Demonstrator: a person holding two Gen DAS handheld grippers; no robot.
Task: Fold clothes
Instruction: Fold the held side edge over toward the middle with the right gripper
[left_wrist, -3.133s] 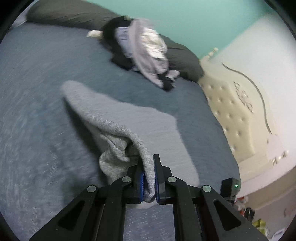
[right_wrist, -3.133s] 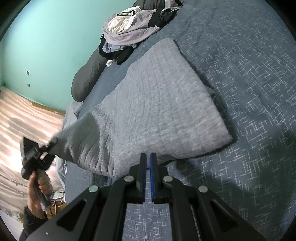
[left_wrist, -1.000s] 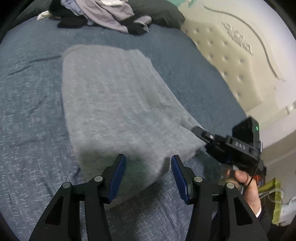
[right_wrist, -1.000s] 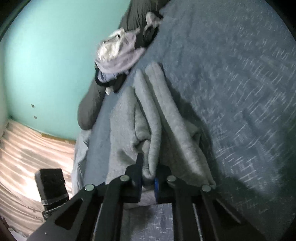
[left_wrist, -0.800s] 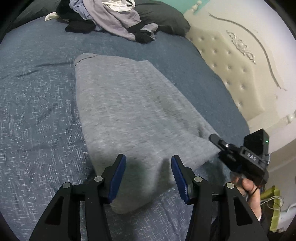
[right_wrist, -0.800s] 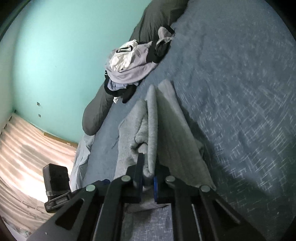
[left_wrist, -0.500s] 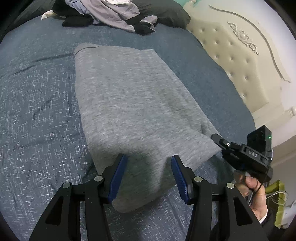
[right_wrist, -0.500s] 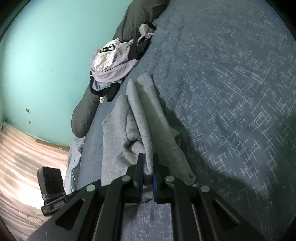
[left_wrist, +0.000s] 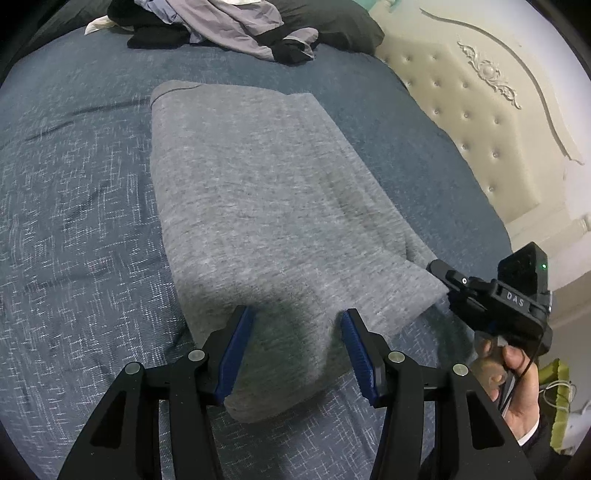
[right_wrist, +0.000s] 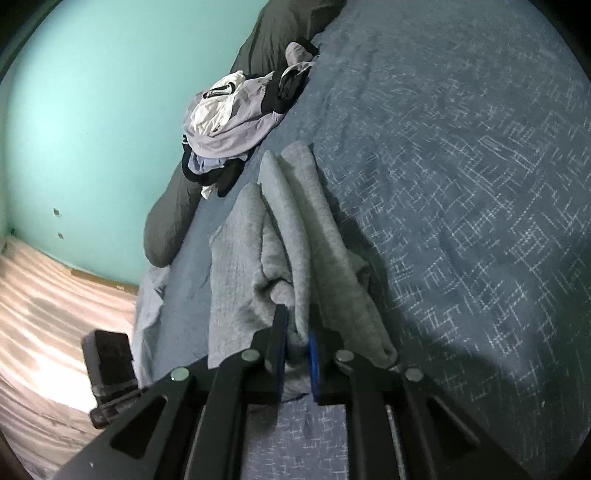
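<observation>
The grey garment lies folded lengthwise on the blue bedspread, its far end toward the pile of unfolded clothes and its near end at the lower middle of the left wrist view. The left gripper is spread wide, its blue-padded fingers set to either side of the garment's near edge and holding nothing; whether the pads touch the fabric cannot be determined, because a shadow covers the cloth between them. The right gripper is clenched on a bunched fold of the garment at its near right corner; the pinched fabric fills the gap between the jaws, and the lower part of that fold is hidden behind the gripper body. In the left wrist view, the right gripper meets the garment's corner, with its handle held in the right hand; only the hand's fingers and part of the wrist show, the remainder being cut off by the frame edge. In the right wrist view, the garment's layers stand in ridges and their count is hard to make out. A dark pillow lies beyond the clothes pile, partly covered by it. The tufted headboard is cropped at the right of the left wrist view.
</observation>
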